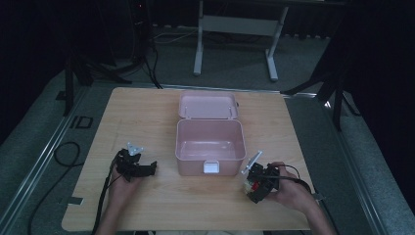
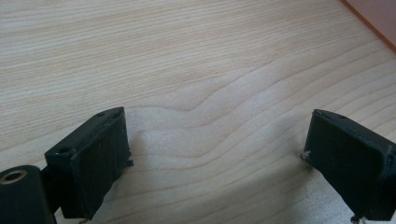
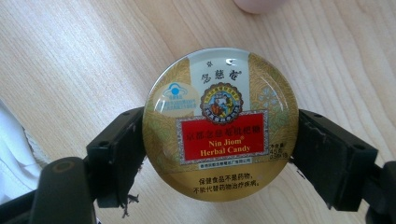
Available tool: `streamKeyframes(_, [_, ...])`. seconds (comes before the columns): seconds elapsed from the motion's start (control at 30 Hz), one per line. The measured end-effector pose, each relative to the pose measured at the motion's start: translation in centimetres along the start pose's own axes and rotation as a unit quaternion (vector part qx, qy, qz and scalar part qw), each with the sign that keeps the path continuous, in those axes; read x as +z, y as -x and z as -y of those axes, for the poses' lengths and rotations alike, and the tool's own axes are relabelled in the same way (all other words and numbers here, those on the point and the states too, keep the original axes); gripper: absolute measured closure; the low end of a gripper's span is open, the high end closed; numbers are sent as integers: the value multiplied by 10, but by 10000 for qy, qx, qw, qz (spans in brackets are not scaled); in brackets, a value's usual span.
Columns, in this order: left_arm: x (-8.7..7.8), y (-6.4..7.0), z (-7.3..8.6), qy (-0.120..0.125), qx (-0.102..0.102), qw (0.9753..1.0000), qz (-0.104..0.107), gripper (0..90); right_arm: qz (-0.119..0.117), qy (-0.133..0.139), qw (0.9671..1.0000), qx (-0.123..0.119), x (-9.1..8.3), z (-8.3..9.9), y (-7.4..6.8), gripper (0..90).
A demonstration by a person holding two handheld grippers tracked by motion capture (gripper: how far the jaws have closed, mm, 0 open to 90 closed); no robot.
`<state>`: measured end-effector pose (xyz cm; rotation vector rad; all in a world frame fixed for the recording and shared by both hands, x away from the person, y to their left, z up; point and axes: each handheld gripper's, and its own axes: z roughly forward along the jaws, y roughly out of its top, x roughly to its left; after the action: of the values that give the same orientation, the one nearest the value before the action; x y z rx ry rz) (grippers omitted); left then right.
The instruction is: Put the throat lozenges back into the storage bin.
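Observation:
A round gold candy tin (image 3: 220, 125) with a red "Nin Jiom Herbal Candy" label sits between the jaws of my right gripper (image 3: 219, 154), which is shut on its sides. In the high view that right gripper (image 1: 258, 185) is low over the table just right of the front of an open pink box (image 1: 210, 139), and the tin (image 1: 252, 185) shows as a red spot. My left gripper (image 1: 138, 167) rests left of the box. In the left gripper view my left gripper (image 2: 217, 158) is open, its jaws wide apart over bare wood.
The pink box's lid (image 1: 208, 105) lies folded back behind it, and a white latch (image 1: 211, 167) is on its front wall. The box's inside looks bare. The wooden table (image 1: 147, 117) ends near both hands. Cables (image 1: 66, 156) trail off the left edge.

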<state>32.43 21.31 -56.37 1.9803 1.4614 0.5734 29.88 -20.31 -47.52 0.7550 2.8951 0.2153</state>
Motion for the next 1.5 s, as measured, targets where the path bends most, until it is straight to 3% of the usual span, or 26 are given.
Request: streamKeyframes(1.5, [0, 0, 0, -1, -1, 10000, -1, 69, 237, 55, 9997, -39, -39, -6, 17, 206])
